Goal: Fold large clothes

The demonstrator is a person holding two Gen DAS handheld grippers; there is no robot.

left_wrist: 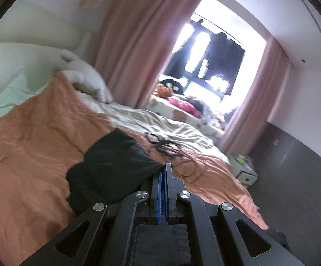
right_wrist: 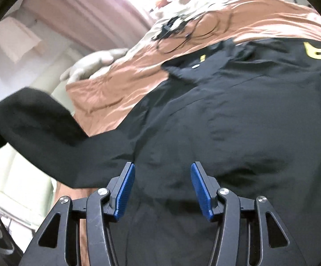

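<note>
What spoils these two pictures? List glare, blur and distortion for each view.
Left wrist: the window is blown out white, the bedspread and black garment are motion-smeared, and fisheye bends the walls. Right wrist: glare at the top edge, soft blur on the sleeve, curved edges.

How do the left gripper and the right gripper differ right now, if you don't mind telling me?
The left gripper is shut, its blue pads pinching the sleeve of the black garment; the right gripper stands open with nothing between its pads. The left holds the sleeve lifted off the orange bedcover; the right points at the garment's body. Both have black frames and blue pads.
</note>
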